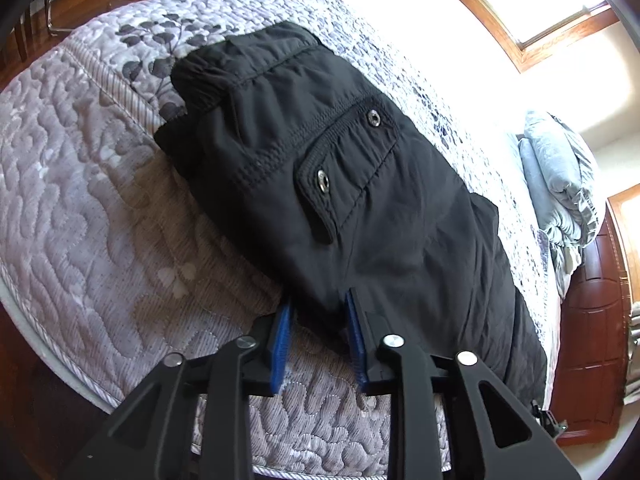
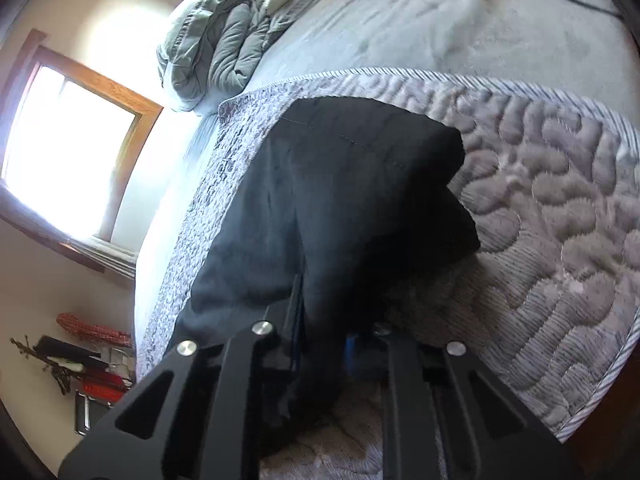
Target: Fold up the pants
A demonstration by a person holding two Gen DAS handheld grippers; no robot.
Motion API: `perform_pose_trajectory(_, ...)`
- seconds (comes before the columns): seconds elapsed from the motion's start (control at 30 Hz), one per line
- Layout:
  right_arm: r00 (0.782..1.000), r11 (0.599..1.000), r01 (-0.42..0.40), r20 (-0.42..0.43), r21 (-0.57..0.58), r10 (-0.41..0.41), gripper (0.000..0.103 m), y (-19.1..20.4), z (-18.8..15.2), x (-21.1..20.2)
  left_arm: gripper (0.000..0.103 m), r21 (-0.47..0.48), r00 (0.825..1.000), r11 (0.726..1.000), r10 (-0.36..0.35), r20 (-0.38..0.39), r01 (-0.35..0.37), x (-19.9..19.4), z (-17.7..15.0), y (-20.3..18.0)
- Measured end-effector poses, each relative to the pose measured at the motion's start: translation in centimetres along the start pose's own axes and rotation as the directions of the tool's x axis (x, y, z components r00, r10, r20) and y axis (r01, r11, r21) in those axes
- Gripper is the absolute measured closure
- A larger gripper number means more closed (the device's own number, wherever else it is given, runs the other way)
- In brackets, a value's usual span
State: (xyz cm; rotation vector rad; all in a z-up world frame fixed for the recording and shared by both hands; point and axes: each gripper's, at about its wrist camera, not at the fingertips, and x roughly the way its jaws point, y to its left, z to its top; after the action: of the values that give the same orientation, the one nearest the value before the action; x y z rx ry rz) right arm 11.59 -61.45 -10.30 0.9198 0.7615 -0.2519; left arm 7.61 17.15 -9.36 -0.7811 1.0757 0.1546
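On the bed, over a grey quilted coverlet, the black pants lie stretched out, and the left hand-held gripper sits at their near edge with its blue-padded fingers spread; cloth lies in the gap between them, the right finger pressing into the fabric and the left one just off its edge, so it brackets the hem without pinching it. From this gripper the pants run away and up the frame, long axis pointing forward toward the waistband end, with a snap-buttoned cargo pocket lying about midway along. Moving right, the right hand-held gripper is at another part of the near edge, and a fold of dark cloth bulges up between its fingers and hides the tips; the fingers stand apart around that bunch, and I cannot tell whether they are clamping it. The left gripper appears nearer the pocket end, the right one nearer a plain end. The left view shows the pocket, snaps and seams; the right view shows instead the squared far corner of the pants, the coverlet's striped border, and a rumpled grey duvet beyond. The next fold likely needs both edges carried forward along that axis.
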Motion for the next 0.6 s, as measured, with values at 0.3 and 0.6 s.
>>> perform_pose_trajectory(0.3,0.99,0.99,0.134,-0.042,-0.042,-0.136,0.089,0.7,-0.1,1.1,0.068,0.006,0.999,1.0,0.007,-0.036,-0.007,1.2,-0.7,0.0)
perform_pose_trajectory(0.6,0.983,0.959,0.176,0.082,-0.223,-0.162,0.091,7.8,-0.1,-1.7,0.019,0.089,0.993,0.989,0.117,0.018,-0.118,-0.1,-1.1,-1.0)
